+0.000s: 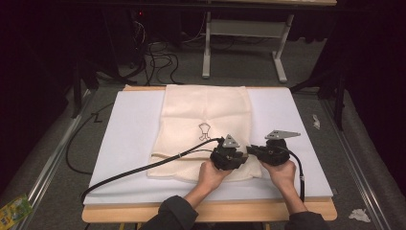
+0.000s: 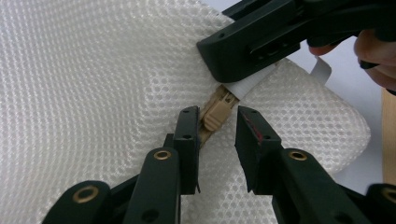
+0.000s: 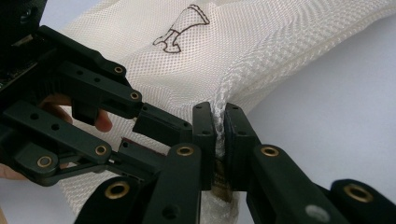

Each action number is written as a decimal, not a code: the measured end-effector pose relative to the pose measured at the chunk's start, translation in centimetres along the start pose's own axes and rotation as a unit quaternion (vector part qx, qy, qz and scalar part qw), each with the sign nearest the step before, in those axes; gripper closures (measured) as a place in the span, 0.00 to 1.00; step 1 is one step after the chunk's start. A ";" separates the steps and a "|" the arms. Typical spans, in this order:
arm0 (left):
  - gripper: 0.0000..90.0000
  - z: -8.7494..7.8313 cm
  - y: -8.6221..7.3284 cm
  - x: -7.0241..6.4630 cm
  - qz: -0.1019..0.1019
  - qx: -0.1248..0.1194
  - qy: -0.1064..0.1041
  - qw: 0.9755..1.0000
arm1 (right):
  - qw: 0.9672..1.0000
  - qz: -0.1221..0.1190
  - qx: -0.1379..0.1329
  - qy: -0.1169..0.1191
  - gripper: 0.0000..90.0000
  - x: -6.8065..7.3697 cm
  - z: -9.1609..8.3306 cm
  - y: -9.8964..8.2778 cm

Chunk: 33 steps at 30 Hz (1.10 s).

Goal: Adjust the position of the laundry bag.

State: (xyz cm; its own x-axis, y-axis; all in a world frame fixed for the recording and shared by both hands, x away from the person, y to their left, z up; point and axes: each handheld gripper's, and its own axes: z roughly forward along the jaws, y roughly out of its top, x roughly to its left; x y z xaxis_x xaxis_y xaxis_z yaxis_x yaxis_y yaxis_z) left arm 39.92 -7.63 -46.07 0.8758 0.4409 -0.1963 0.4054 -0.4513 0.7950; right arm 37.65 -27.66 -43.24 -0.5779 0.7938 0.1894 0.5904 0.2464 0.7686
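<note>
A cream mesh bag with a small printed drawing lies flat on a white board. Both grippers meet at its near right corner. My left gripper is open, and the tan zipper pull lies between its jaws with a gap on the right side. My right gripper is shut on a pinched fold of the bag's mesh edge, just beyond the zipper. In the high view the left gripper and right gripper are almost tip to tip, each held in a hand.
The white board rests on a wooden table, whose front edge is near the person. A black cable trails left from the left gripper across the board. Beyond the table stand a white desk frame and floor cables.
</note>
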 end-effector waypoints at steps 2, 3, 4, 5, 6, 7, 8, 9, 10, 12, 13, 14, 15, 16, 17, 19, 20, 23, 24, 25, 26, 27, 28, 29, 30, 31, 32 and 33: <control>0.82 0.1 0.0 0.1 -0.008 -0.002 -0.007 1.000 | 1.000 0.000 -0.002 0.001 0.96 -0.1 0.0 0.0; 0.83 0.1 0.0 0.1 -0.008 -0.002 -0.007 1.000 | 1.000 0.000 -0.002 0.001 0.96 -0.1 0.0 0.0; 0.84 0.1 0.0 0.1 -0.004 -0.003 -0.005 1.000 | 1.000 0.000 -0.002 0.001 0.96 -0.1 0.0 0.0; 0.84 0.1 0.0 0.0 -0.004 -0.002 -0.006 1.000 | 1.000 0.000 -0.001 0.002 0.96 -0.1 0.0 0.0; 0.85 0.1 0.0 0.0 -0.004 -0.002 -0.006 1.000 | 1.000 0.000 -0.001 0.002 0.96 -0.1 0.0 0.0; 0.85 0.1 0.0 -0.1 -0.003 -0.002 -0.005 1.000 | 1.000 -0.001 0.002 0.001 0.96 -0.1 0.0 0.0; 0.85 0.1 -0.1 -0.1 -0.001 -0.003 -0.005 1.000 | 1.000 0.000 0.004 0.001 0.96 -0.1 0.0 0.0; 0.85 0.0 -0.1 -0.2 0.002 -0.006 -0.006 1.000 | 1.000 -0.001 0.004 0.001 0.96 -0.2 0.0 -0.1; 0.86 0.0 -0.1 -0.2 0.002 -0.006 -0.006 1.000 | 1.000 -0.001 0.004 0.001 0.96 -0.2 0.0 -0.1; 0.86 -0.1 -0.1 -0.3 0.006 -0.009 -0.009 1.000 | 1.000 0.000 0.002 0.002 0.96 -0.2 0.0 -0.1; 0.87 -0.2 -0.1 -0.4 0.006 -0.013 -0.016 1.000 | 1.000 0.002 0.000 0.003 0.96 -0.2 0.1 -0.2; 0.87 -0.2 -0.1 -0.4 0.006 -0.013 -0.016 1.000 | 1.000 0.003 0.000 0.003 0.96 -0.2 0.1 -0.2; 0.88 -0.2 -0.1 -0.4 0.007 -0.014 -0.017 1.000 | 1.000 0.002 0.000 0.004 0.96 -0.2 0.1 -0.2; 0.88 -0.2 -0.1 -0.5 0.006 -0.014 -0.017 1.000 | 1.000 0.001 0.000 0.003 0.96 -0.2 0.1 -0.2; 0.89 -0.1 -0.1 -0.4 0.004 -0.014 -0.017 1.000 | 1.000 0.000 0.001 0.004 0.96 -0.2 0.1 -0.1; 0.91 0.0 -0.2 -0.4 0.003 -0.011 -0.016 1.000 | 1.000 -0.002 0.002 0.003 0.96 -0.2 0.1 -0.1; 0.92 0.0 -0.2 -0.3 0.002 -0.011 -0.016 1.000 | 1.000 -0.001 0.002 0.004 0.96 -0.2 0.1 -0.2; 0.95 -0.1 -0.1 -0.2 0.001 -0.010 -0.014 1.000 | 1.000 0.001 0.002 0.004 0.96 -0.3 0.2 -0.2; 0.95 -0.1 -0.1 -0.2 0.001 -0.010 -0.014 1.000 | 1.000 0.002 0.001 0.004 0.96 -0.2 0.2 -0.2; 0.96 -0.1 0.0 -0.2 0.001 -0.010 -0.014 1.000 | 1.000 0.001 0.001 0.004 0.96 -0.3 0.2 -0.2; 0.96 -0.1 0.0 -0.2 0.002 -0.010 -0.014 1.000 | 1.000 0.001 0.001 0.004 0.96 -0.3 0.2 -0.2; 0.96 -0.2 0.0 -0.3 0.003 -0.010 -0.014 1.000 | 1.000 0.001 0.001 0.004 0.96 -0.3 0.1 -0.2; 0.96 -0.2 0.0 -0.3 0.003 -0.010 -0.013 1.000 | 1.000 0.002 0.001 0.004 0.96 -0.3 0.1 -0.2; 0.96 -0.2 0.0 -0.3 0.003 -0.009 -0.014 1.000 | 1.000 0.001 0.002 0.004 0.96 -0.3 0.1 -0.2; 0.96 -0.2 0.0 -0.3 0.005 -0.008 -0.014 1.000 | 1.000 -0.001 0.002 0.004 0.96 -0.3 0.1 -0.2; 0.97 -0.3 0.0 -0.3 0.009 -0.008 -0.011 1.000 | 1.000 -0.003 0.002 0.004 0.96 -0.3 0.1 -0.2; 0.97 -0.4 0.0 -0.4 0.012 -0.008 -0.009 1.000 | 1.000 -0.003 0.001 0.004 0.96 -0.3 0.1 -0.2; 0.97 -0.4 0.0 -0.4 0.015 -0.008 -0.007 1.000 | 1.000 -0.003 0.001 0.005 0.96 -0.3 0.1 -0.2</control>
State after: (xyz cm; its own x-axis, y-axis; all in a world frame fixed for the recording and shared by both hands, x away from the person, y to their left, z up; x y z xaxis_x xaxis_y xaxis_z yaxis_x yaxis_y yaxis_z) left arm 39.43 -7.48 -45.75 0.8909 0.4170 -0.1800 0.3750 -0.4516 0.8096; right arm 37.76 -27.88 -43.51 -0.5868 0.7871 0.1900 0.5878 0.2527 0.7686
